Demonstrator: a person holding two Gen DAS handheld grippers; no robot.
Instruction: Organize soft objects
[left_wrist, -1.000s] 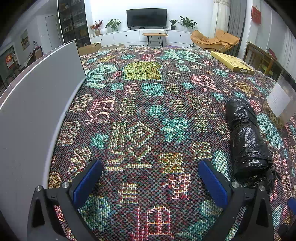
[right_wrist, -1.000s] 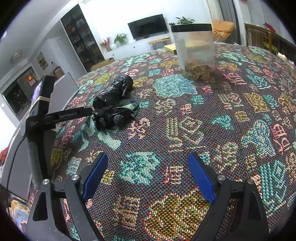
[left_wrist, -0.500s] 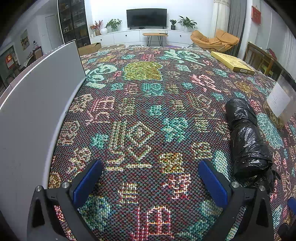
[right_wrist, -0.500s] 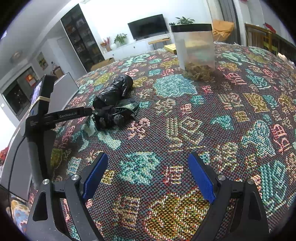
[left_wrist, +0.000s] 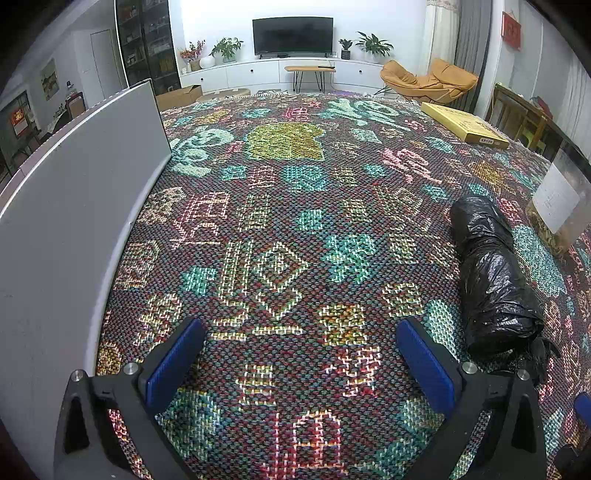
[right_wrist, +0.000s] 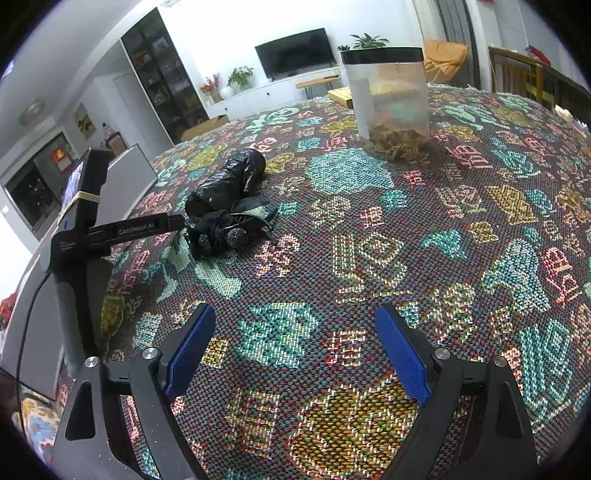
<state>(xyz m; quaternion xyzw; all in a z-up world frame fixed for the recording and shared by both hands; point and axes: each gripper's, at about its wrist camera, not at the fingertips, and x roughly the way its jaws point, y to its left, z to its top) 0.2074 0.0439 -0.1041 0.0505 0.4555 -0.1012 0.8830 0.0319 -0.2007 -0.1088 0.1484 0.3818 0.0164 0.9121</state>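
The black plastic bag roll (left_wrist: 493, 275) lies on its side on the patterned woven cloth (left_wrist: 280, 229), its long axis running away from the cameras. The film is glossy, crinkled and wound into a thick cylinder. The near end is loose: crumpled black folds (right_wrist: 227, 230) spread flat onto the cloth, partly unrolled, with the weave showing through some of the thinner flaps. The far end (right_wrist: 251, 162) is closed and rounded. In the left wrist view the roll rests at the right side of the cloth; in the right wrist view it rests at centre left. Nothing touches or grips the roll.
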